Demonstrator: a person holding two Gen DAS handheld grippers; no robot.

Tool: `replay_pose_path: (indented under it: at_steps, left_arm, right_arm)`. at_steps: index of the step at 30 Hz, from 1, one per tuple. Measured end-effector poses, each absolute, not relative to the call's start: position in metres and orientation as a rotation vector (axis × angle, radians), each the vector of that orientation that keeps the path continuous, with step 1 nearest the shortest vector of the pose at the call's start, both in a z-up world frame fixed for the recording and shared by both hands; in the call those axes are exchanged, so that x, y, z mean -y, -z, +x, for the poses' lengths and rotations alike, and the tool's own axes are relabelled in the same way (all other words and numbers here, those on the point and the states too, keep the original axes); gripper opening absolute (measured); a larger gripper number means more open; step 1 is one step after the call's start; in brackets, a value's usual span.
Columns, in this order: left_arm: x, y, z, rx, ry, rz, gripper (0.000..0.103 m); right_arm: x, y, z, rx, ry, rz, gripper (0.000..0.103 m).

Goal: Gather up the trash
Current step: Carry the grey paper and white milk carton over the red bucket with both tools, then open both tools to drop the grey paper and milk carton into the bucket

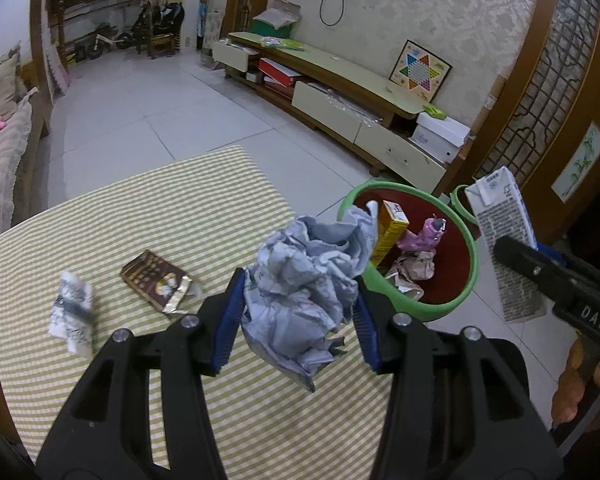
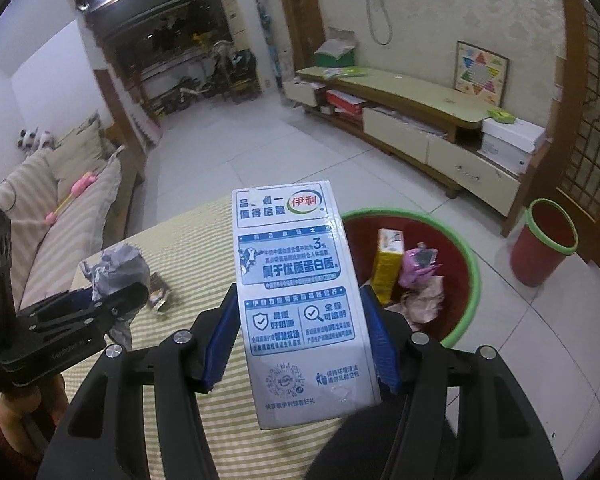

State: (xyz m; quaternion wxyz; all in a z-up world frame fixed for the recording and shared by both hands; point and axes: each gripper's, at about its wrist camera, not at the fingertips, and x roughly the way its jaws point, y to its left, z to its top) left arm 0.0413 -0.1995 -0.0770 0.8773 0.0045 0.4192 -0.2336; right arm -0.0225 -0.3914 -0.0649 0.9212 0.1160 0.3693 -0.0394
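My left gripper is shut on a crumpled grey paper wad, held above the striped table's right edge, just left of the red bin with a green rim. My right gripper is shut on a white and blue milk carton, upright between its blue pads, near that bin. The carton and the right gripper also show at the right of the left wrist view. A brown snack wrapper and a white crumpled packet lie on the table.
The bin holds a yellow box, a pink wrapper and crumpled paper. A second smaller red bin stands on the tiled floor by the wooden screen. A low TV cabinet lines the far wall; a sofa sits left of the table.
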Motion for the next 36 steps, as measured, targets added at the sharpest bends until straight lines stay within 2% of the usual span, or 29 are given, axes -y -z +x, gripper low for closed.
replay_pose_path:
  at_steps: [1,2,21,36]
  left_arm:
    - [0.204,0.078,0.043,-0.878,0.493,0.013,0.047]
    - [0.211,0.079,0.044,-0.88,0.498,0.017,0.047]
    - [0.332,0.106,0.098,-0.95,0.683,0.034,0.047]
    - [0.354,0.116,0.115,-0.984,0.707,0.015,0.048]
  right_arm:
    - [0.399,0.065,-0.023,-0.755,0.093,0.247,0.055]
    - [0.404,0.066,-0.023,-0.756,0.101,0.255,0.05]
    - [0.49,0.086,0.003,-0.753,0.176,0.331,0.05]
    - [0.517,0.102,0.024,-0.763,0.22,0.366,0.05]
